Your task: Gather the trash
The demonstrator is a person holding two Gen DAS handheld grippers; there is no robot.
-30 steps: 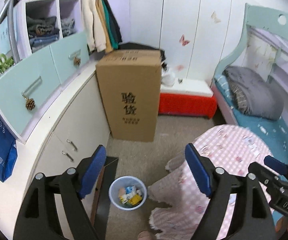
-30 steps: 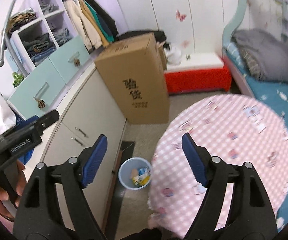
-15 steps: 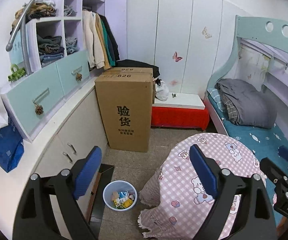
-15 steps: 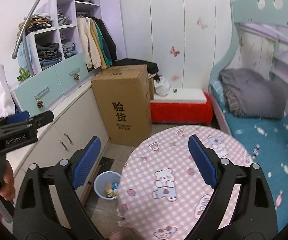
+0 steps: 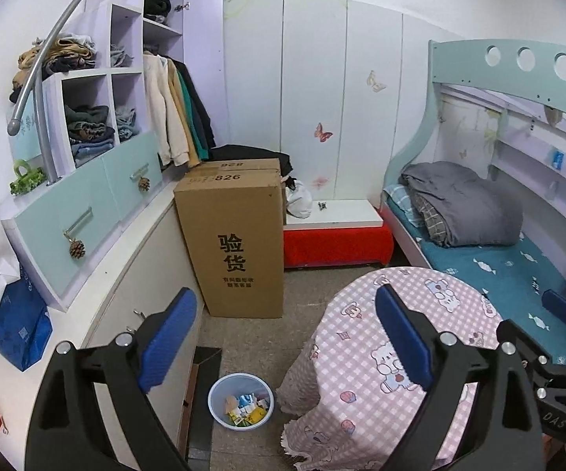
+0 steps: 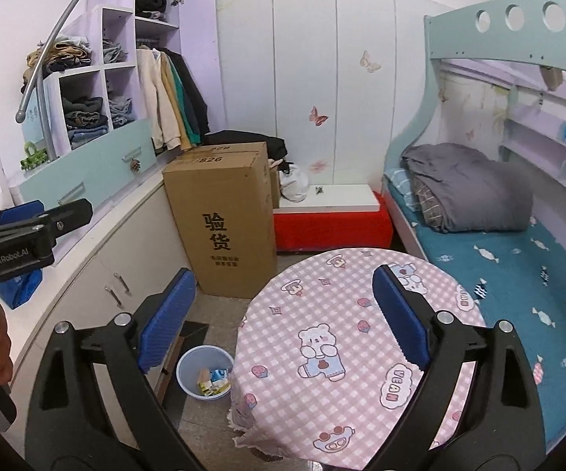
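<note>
I see both tools, left tool (image 5: pixel 284 335) and right tool (image 6: pixel 283 314), spread wide and holding nothing above the round desk (image 6: pixel 345 314) in pink checked cloth, with the trash lying in the blue bin (image 5: pixel 240 400) on the floor beside it, near the cardboard box (image 5: pixel 235 235) and bunk bed (image 6: pixel 499 259).

The table (image 6: pixel 361 333) hides the bin's (image 6: pixel 188 369) right rim, and its trash (image 6: pixel 212 380) is too small to identify.

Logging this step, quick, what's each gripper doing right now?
Left gripper: open, holding nothing.
Right gripper: open, holding nothing.
</note>
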